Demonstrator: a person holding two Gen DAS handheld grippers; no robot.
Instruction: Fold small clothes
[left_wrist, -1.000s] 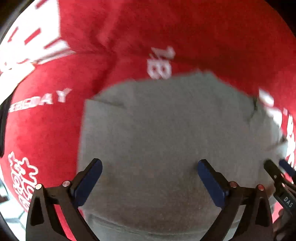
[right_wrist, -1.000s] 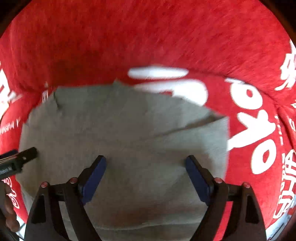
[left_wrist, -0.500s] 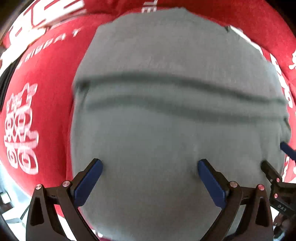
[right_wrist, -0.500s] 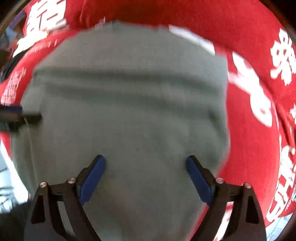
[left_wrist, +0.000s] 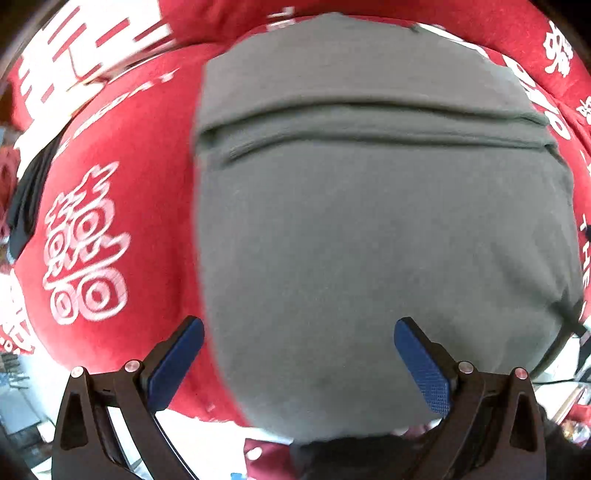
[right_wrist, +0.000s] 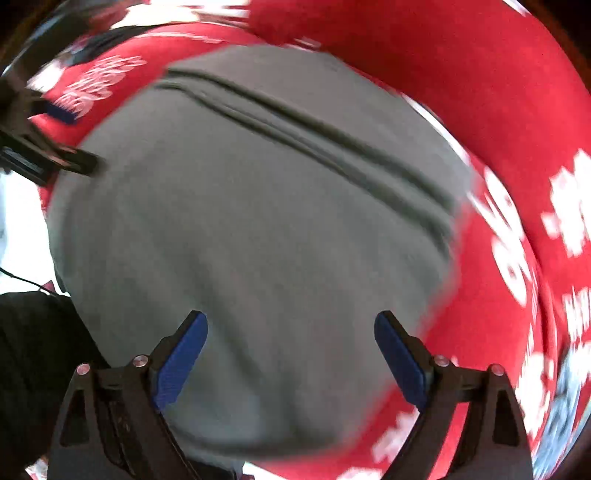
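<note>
Left gripper (left_wrist: 298, 354) spread wide, nothing between its blue pads, and the grey garment (left_wrist: 369, 229) lies right ahead of it, filling the gap. Right gripper (right_wrist: 290, 349) is parted too, empty, with the same grey garment (right_wrist: 258, 229) just past its tips. A doubled fold line crosses the garment's far part. Beyond and around the garment spreads the red cloth (left_wrist: 140, 192) with white lettering.

grey garment (left_wrist: 369, 229) folded, lying flat

free: red printed cloth (left_wrist: 122, 155) bare left and right | obstacle: folded grey fabric garment (left_wrist: 369, 240) between
</note>
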